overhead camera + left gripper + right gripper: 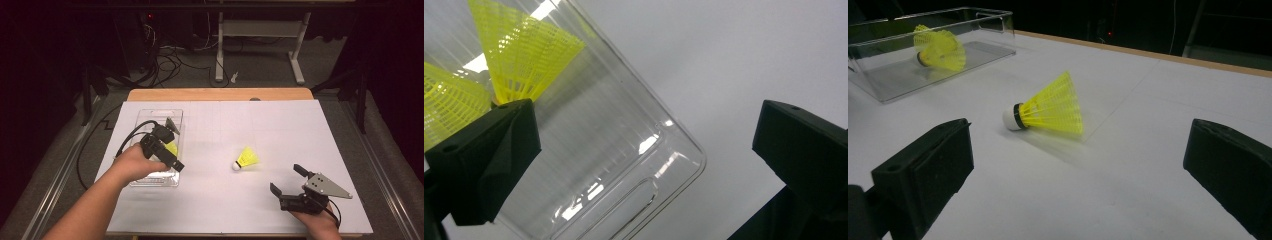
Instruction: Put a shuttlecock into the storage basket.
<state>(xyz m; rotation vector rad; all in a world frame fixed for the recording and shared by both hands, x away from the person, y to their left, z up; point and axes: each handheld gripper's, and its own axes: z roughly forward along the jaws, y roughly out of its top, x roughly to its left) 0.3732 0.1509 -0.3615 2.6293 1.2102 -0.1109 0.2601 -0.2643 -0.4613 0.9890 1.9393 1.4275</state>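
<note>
A: Counter (280, 120) first, white sheet across it. Clear plastic tray (150, 117) near its left edge, left gripper (167, 145) hanging over the tray, jaws apart, nothing in them.

B: Tray contents?

A: Yellow shuttlecocks (519, 50) in it; two skirts show in the left gripper view, lying on the tray floor.

B: Right side?

A: Right gripper (290, 181) low by the counter's near right corner, jaws wide apart, empty, aimed at the loose shuttlecock (246, 159).

B: Where's that one?

A: Around mid-counter, a bit toward the near edge, well apart from the tray. On its side, white cork (1010, 117) pointing toward the tray, black band behind it, yellow mesh skirt flared.

B: Step?

A: Looks like the approach for the pick. Next move probably: close in, straddle the cork end, clamp, carry it to the tray. Skirt's flimsy, so grip near the cork.
</note>
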